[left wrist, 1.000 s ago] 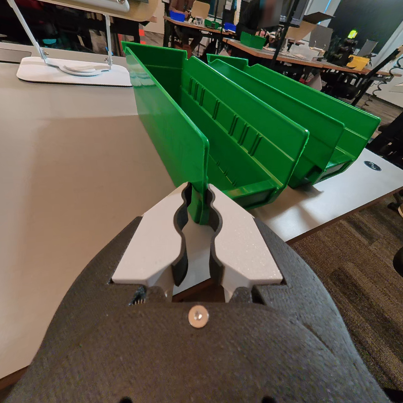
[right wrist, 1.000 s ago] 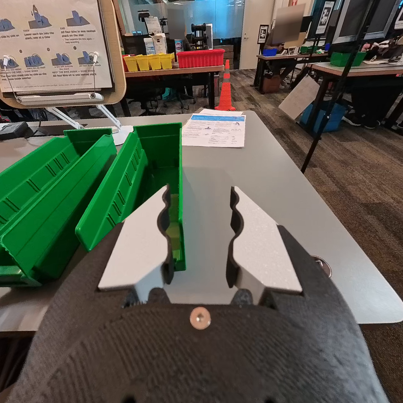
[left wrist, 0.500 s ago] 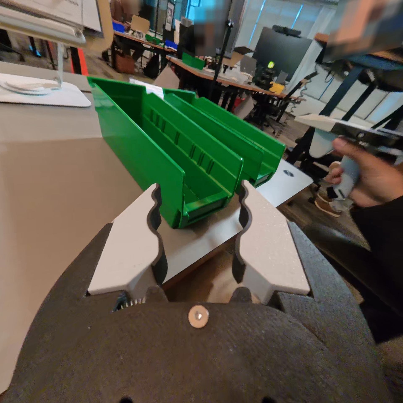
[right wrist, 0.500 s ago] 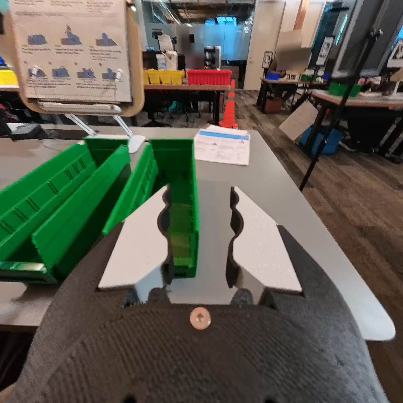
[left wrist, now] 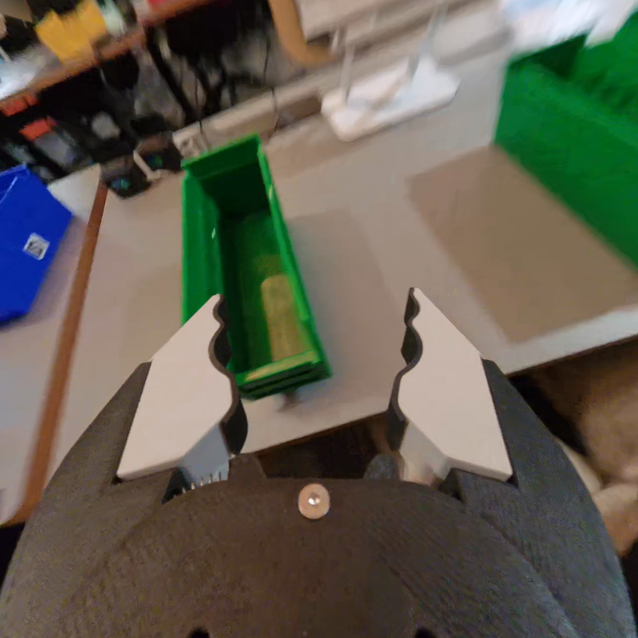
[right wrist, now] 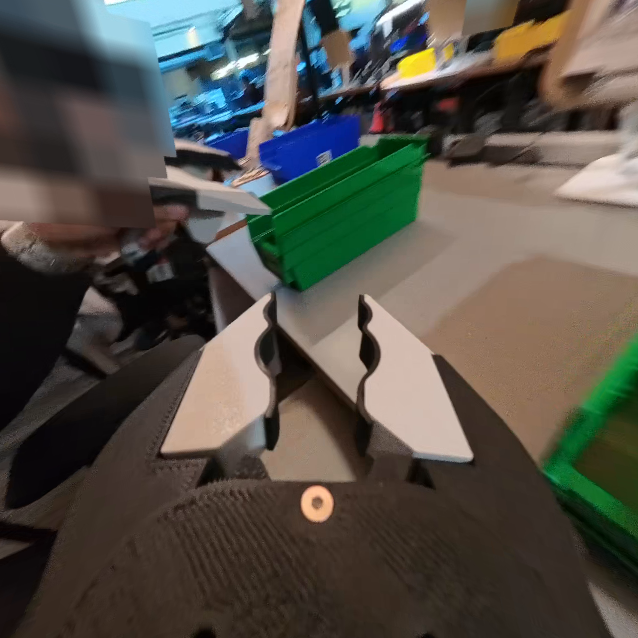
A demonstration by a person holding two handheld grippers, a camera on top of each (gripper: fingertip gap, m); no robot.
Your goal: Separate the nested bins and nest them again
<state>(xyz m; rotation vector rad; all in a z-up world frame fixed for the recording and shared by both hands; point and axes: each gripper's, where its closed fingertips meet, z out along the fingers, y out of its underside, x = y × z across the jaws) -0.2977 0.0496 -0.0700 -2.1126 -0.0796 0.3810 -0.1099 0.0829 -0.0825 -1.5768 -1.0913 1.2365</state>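
A stack of nested green bins [left wrist: 241,276] stands on the grey table [left wrist: 362,262], its short end toward me. My left gripper [left wrist: 315,293] is open and empty, held just in front of and above that end. Part of another green bin [left wrist: 569,155] shows at the right edge. In the right wrist view the same stack [right wrist: 345,224] lies ahead, and the left gripper's fingers [right wrist: 228,202] reach its near end. My right gripper [right wrist: 317,297] is open and empty over the table's front edge, well short of the stack. A green bin [right wrist: 604,476] sits at its right.
A tan mat [left wrist: 518,241] covers the table to the right of the stack. A white stand base [left wrist: 390,100] sits at the back. Blue bins [right wrist: 310,148] stand beyond the table's left edge. A person's sleeve [right wrist: 41,248] is at left. Both views are motion-blurred.
My left gripper let go of the green bin's wall, opened, and swung left to face the nested stack. My right gripper stayed open and also swung left, away from the separated bins.
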